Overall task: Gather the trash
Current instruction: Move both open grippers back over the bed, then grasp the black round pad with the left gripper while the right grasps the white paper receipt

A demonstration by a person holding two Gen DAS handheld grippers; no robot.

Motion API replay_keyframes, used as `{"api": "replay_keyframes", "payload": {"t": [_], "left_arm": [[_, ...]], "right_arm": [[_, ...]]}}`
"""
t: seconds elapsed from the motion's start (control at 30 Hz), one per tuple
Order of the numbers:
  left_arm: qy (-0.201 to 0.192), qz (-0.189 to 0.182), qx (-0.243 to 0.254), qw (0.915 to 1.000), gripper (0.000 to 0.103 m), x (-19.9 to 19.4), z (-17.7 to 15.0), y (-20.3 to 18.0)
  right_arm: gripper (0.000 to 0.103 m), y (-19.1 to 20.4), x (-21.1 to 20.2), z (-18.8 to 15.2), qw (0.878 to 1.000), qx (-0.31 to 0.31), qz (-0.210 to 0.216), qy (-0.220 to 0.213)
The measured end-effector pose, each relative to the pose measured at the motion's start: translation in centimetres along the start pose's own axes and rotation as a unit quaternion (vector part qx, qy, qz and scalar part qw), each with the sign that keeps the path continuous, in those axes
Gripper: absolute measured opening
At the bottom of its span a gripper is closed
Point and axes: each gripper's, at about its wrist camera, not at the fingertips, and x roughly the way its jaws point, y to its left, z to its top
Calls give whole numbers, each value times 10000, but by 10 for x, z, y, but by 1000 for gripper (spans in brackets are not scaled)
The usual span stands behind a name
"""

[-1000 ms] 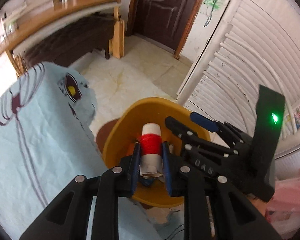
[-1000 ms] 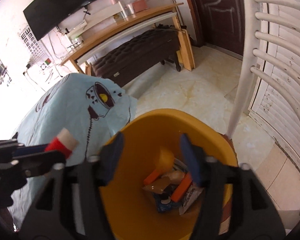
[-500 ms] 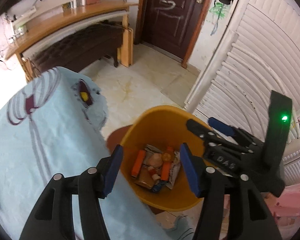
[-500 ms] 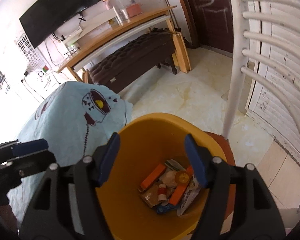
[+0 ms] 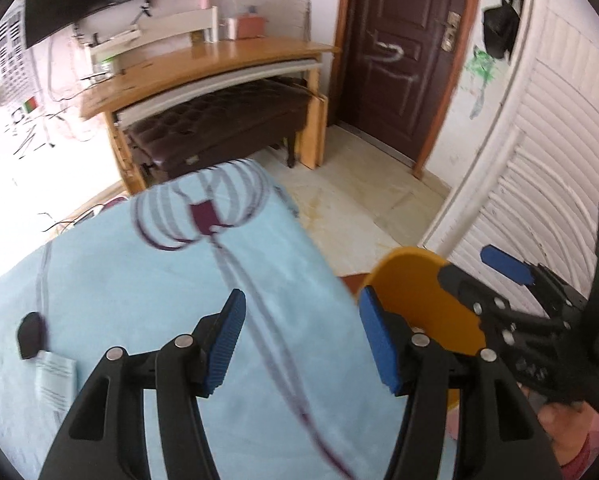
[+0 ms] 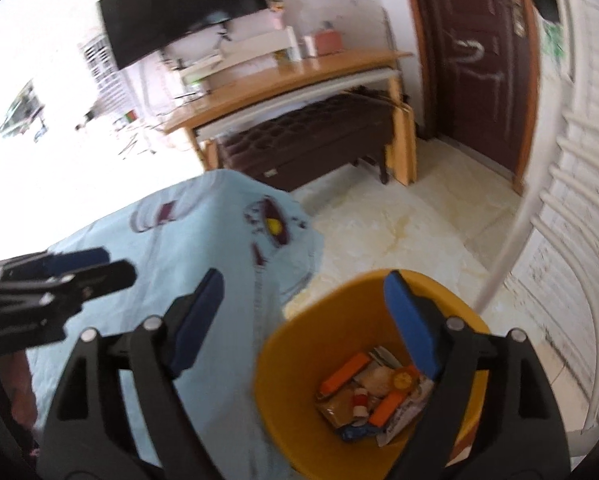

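An orange bin stands on the floor beside the table with the light blue cloth. Inside it lie several pieces of trash, among them orange sticks and the red-and-white thread spool. My left gripper is open and empty over the cloth, left of the bin. My right gripper is open and empty above the bin's left rim. On the cloth at the far left lie a small black object and a folded paper leaflet.
A wooden desk with a dark padded bench under it stands at the back. A dark brown door is at the back right. White louvred panels run along the right. The floor is pale tile.
My left gripper opened and dropped the red-and-white spool into the bin, then swung left over the cloth. My right gripper also shifted left and lifted a little.
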Motion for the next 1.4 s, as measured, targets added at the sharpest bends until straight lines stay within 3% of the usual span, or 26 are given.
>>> {"api": "replay_keyframes", "payload": {"t": [0.43, 0.9, 1.03, 1.4], "left_arm": [[-220, 561, -747, 9954, 60, -22, -1, 107], [-126, 985, -1376, 9855, 63, -27, -14, 189], [-70, 975, -1471, 9843, 64, -25, -18, 203], [381, 595, -1652, 9837, 64, -15, -23, 239]], "right_arm": [[83, 133, 17, 4, 9903, -1138, 779, 172], [83, 222, 37, -8, 9741, -1743, 1351, 493], [85, 240, 45, -15, 9685, -1796, 1578, 692], [85, 290, 61, -29, 9528, -2293, 1700, 1033]]}}
